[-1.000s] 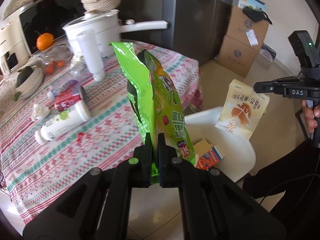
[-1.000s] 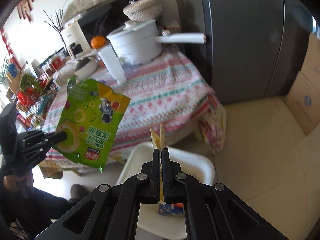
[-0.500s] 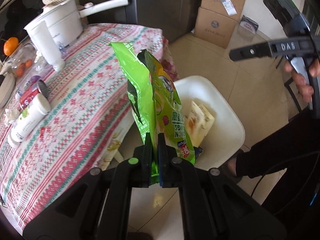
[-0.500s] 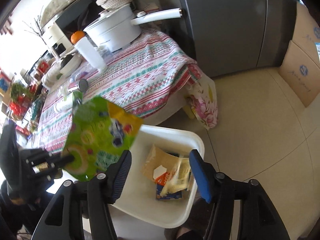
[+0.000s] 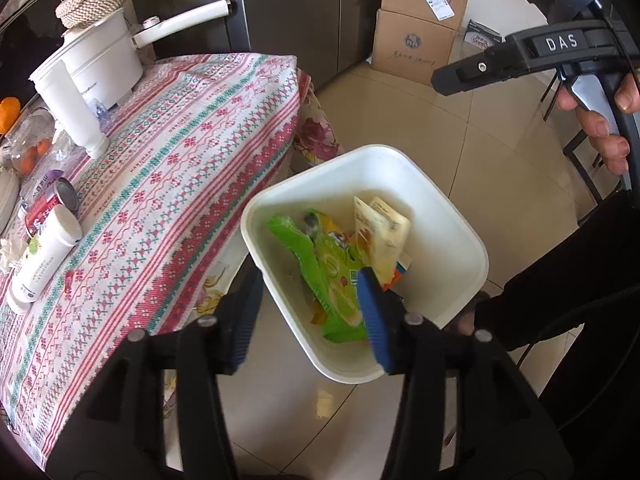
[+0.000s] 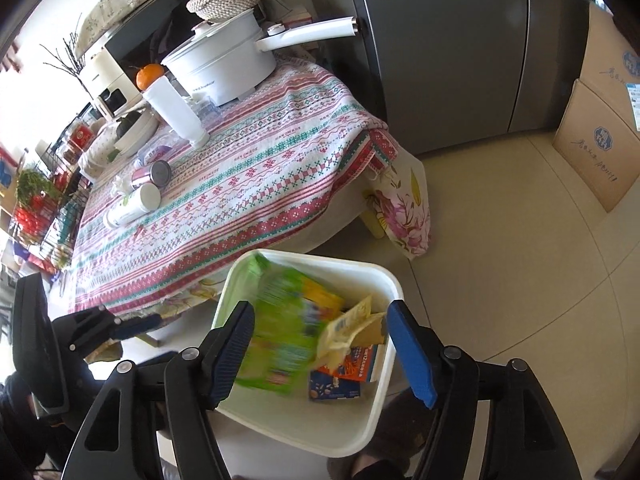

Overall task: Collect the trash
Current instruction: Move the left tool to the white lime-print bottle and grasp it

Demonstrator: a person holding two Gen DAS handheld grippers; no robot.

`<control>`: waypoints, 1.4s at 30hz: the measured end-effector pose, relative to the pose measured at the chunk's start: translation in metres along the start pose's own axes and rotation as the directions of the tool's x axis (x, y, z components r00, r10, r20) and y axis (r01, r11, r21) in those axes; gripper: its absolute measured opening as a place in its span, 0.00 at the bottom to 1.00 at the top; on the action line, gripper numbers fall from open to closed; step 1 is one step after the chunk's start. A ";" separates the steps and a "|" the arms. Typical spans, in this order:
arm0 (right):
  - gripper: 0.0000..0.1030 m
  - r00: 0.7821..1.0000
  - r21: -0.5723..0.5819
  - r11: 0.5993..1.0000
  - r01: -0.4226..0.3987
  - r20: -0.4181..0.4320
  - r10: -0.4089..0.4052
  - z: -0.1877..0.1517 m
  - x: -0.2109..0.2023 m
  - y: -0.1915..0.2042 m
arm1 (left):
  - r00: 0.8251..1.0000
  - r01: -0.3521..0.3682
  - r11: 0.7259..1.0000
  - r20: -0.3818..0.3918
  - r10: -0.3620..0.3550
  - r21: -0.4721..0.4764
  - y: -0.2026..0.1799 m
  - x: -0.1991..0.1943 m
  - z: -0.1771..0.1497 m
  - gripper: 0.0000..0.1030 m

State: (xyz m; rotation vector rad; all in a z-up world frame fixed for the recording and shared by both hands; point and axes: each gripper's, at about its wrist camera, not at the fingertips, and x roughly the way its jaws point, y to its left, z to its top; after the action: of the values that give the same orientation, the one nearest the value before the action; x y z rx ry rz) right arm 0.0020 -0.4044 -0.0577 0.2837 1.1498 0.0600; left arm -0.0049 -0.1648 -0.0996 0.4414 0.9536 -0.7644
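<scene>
The left gripper (image 5: 308, 312) hangs over the white plastic waste bin (image 5: 456, 216) with its blue-padded fingers (image 5: 370, 320) spread wide and nothing between them. The right gripper (image 6: 322, 354) is likewise wide open and empty above the same bin; in the left wrist view its black body reads "DAS" in white letters and a hand (image 5: 600, 120) grips its trigger handle.

The green foil snack bag (image 5: 328, 276) is inside the bin, blurred in both views, so its print cannot be read. Beside it, leaning against the far side, is a pale yellow snack pouch (image 5: 382, 236). Under them lie an orange carton (image 6: 358, 364) and a blue carton (image 6: 334, 388); their lettering is too small to make out.

The bin stands on a beige tiled floor (image 6: 520, 260), just beside a table under a red, green and white patterned cloth (image 6: 256, 192) woven with the repeated word "HANDMADE". On the cloth lie a white bottle with a green label (image 5: 44, 256) and a tipped red can (image 5: 52, 204), touching each other. Further back stand a tall white cylindrical container (image 6: 176, 114) and a white electric pot with a long handle (image 6: 224, 64), bearing small unreadable print. Brown cardboard boxes (image 5: 416, 40) with printed logos and script sit by the grey refrigerator (image 6: 440, 48).
</scene>
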 end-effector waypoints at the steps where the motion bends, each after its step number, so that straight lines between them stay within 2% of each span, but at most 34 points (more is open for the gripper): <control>1: 0.69 1.000 0.000 1.000 0.000 0.001 0.000 0.000 0.000 0.000 | 1.000 0.001 1.000 -0.002 -0.001 -0.007 0.002 -0.001 0.001 0.53; 10: 0.72 1.000 -0.016 1.000 0.014 0.005 -0.014 0.004 0.001 0.006 | 0.999 -0.027 0.996 0.015 0.028 -0.083 0.029 -0.011 0.004 0.74; 12: 0.72 1.000 -0.024 1.000 0.018 0.007 -0.018 0.007 0.002 0.010 | 0.999 -0.041 0.994 0.016 0.043 -0.103 0.037 -0.013 0.004 0.77; 20: 0.74 1.000 -0.056 0.998 0.015 0.012 -0.015 0.019 0.006 0.033 | 0.997 -0.078 0.976 0.005 0.081 -0.205 0.076 -0.024 0.002 0.78; 29: 0.75 1.000 -0.088 0.996 0.000 0.019 0.002 0.046 0.018 0.071 | 0.986 -0.156 0.913 -0.007 0.165 -0.378 0.158 -0.041 0.000 0.79; 31: 0.75 1.000 -0.096 0.995 -0.007 0.012 0.008 0.052 0.023 0.080 | 0.983 -0.177 0.909 -0.014 0.185 -0.376 0.178 -0.041 0.001 0.80; 36: 0.75 1.000 -0.120 0.993 -0.010 -0.006 0.010 0.070 0.041 0.101 | 0.978 -0.210 0.942 -0.045 0.205 -0.263 0.225 -0.027 0.007 0.80; 40: 0.75 1.000 -0.133 0.991 -0.004 -0.020 0.002 0.082 0.056 0.113 | 0.985 -0.165 0.962 -0.094 0.148 -0.218 0.255 -0.007 0.005 0.80; 42: 0.75 1.000 -0.132 0.991 0.000 -0.026 -0.004 0.088 0.064 0.118 | 0.981 -0.168 0.971 -0.124 0.148 -0.172 0.264 0.004 0.007 0.80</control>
State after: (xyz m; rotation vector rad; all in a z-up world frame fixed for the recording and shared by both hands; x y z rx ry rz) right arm 0.1201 -0.2953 -0.0520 0.1650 1.1670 0.1379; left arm 0.1983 0.0046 -0.0965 0.3972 1.0677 -0.5071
